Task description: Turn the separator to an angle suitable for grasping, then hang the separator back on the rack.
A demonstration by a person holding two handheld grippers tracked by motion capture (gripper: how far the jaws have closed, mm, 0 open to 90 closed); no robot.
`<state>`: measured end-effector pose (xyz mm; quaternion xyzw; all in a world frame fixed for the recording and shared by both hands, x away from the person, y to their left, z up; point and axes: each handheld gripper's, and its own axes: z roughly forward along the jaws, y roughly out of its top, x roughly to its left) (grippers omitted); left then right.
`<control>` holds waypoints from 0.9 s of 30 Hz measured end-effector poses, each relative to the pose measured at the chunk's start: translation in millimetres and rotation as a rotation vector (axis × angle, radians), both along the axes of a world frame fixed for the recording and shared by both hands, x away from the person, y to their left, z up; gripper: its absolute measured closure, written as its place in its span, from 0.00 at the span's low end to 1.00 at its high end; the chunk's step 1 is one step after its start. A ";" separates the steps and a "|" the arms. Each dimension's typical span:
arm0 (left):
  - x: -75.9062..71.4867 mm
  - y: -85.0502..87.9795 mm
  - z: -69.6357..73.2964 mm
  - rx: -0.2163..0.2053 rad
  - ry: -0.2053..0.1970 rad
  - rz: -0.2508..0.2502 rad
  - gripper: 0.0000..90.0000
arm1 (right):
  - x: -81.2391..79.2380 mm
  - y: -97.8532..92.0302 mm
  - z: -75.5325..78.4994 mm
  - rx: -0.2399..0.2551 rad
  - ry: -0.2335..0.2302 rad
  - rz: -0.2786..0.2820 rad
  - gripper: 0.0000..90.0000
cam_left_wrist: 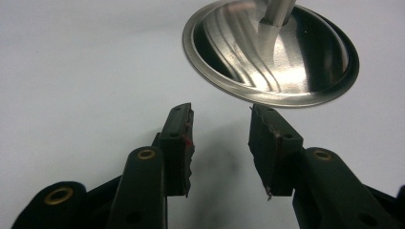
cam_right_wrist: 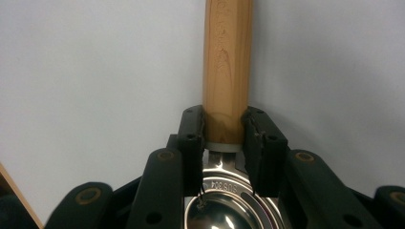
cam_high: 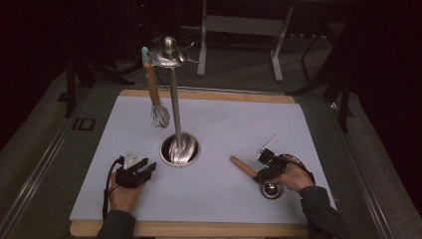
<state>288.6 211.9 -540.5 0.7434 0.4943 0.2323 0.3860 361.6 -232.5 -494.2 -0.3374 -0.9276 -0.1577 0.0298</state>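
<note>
In the right gripper view the right gripper point(cam_right_wrist: 223, 133) has its two black jaws pressed against the lower end of a round wooden handle point(cam_right_wrist: 227, 67), one pad on each side, just above a grey collar where the wood meets metal. This is a ladle: its polished steel bowl point(cam_right_wrist: 224, 214) fills the bottom centre of that frame, cut off by the lower edge and partly hidden by the jaws, with small stamped lettering on the neck that is hard to read. The handle's far end runs out of the top of the frame.

The high view places the ladle point(cam_high: 249, 172) at lower right on the pale grey mat point(cam_high: 229, 124), handle pointing up and left, bowl point(cam_high: 271, 189) half covered by the right gripper point(cam_high: 268, 167) and the hand point(cam_high: 293, 177) behind it.

At lower left of the high view the left gripper point(cam_high: 135, 172) rests on the mat. In the left gripper view its jaws point(cam_left_wrist: 220, 143) stand apart with bare mat between them; red marks show on the worn inner pad.

Beyond it, at upper right of that view, lies the dished, brushed-steel base point(cam_left_wrist: 272, 52) of a utensil stand, its post cut off at the top. The high view gives the whole stand point(cam_high: 175, 99), with a knobbed top ring from which a wooden-handled whisk point(cam_high: 154, 94) hangs. A wooden board edge point(cam_high: 199, 230) shows beneath the mat.
</note>
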 end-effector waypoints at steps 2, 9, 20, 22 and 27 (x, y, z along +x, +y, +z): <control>0.1 0.1 0.0 0.000 0.001 0.000 0.67 | -0.2 0.5 2.7 0.013 -0.008 -0.002 0.79; 0.1 0.1 0.0 -0.001 0.001 0.000 0.67 | -1.2 5.9 11.1 0.046 -0.053 -0.013 0.79; 0.1 0.1 0.0 0.000 0.001 0.000 0.67 | -5.0 18.3 20.3 0.073 -0.109 0.002 0.79; 0.0 0.1 0.0 -0.001 0.000 0.001 0.67 | -5.8 21.1 22.1 0.082 -0.108 0.014 0.79; -0.2 0.0 0.0 -0.001 -0.002 0.001 0.67 | -8.4 28.7 25.6 0.096 -0.131 0.025 0.79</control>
